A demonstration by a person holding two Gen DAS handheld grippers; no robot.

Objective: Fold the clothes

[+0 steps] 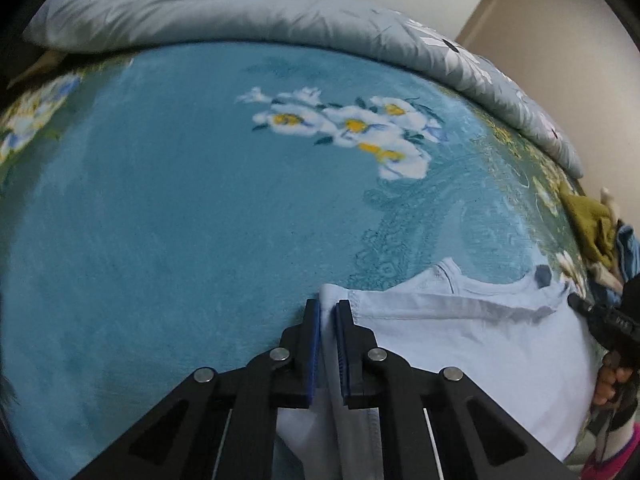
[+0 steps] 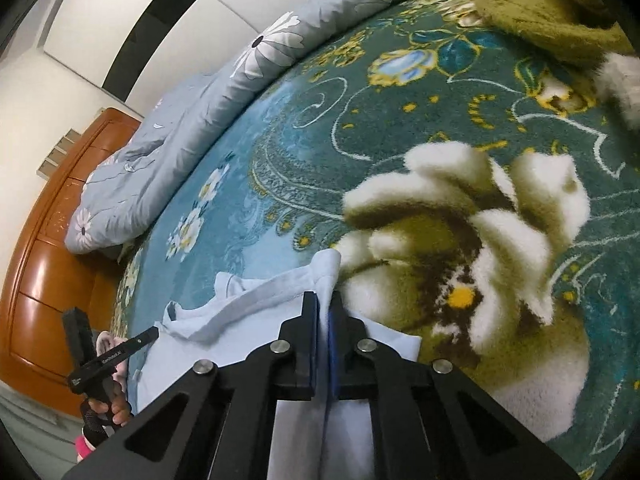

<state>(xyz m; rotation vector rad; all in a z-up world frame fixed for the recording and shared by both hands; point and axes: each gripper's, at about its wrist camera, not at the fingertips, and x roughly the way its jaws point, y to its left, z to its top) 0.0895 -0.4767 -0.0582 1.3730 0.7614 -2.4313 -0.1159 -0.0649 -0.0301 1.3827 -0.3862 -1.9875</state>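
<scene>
A pale blue T-shirt [image 1: 460, 340] lies on the blue floral blanket [image 1: 180, 200], neckline toward the far side. My left gripper [image 1: 328, 306] is shut on the shirt's left edge, with cloth pinched between the blue pads. In the right wrist view the same T-shirt [image 2: 248, 320] shows with a fold across it, and my right gripper [image 2: 323, 300] is shut on its right corner. The right gripper [image 1: 600, 320] also shows at the right edge of the left wrist view, held by a hand. The left gripper [image 2: 104, 356] shows at lower left in the right wrist view.
A grey floral duvet [image 1: 240, 12] is bunched along the far side of the bed. A heap of clothes, olive green on top [image 1: 592, 224], lies at the right; the olive garment [image 2: 552, 4] fills the top right of the right view. A wooden headboard [image 2: 52, 240] stands at left.
</scene>
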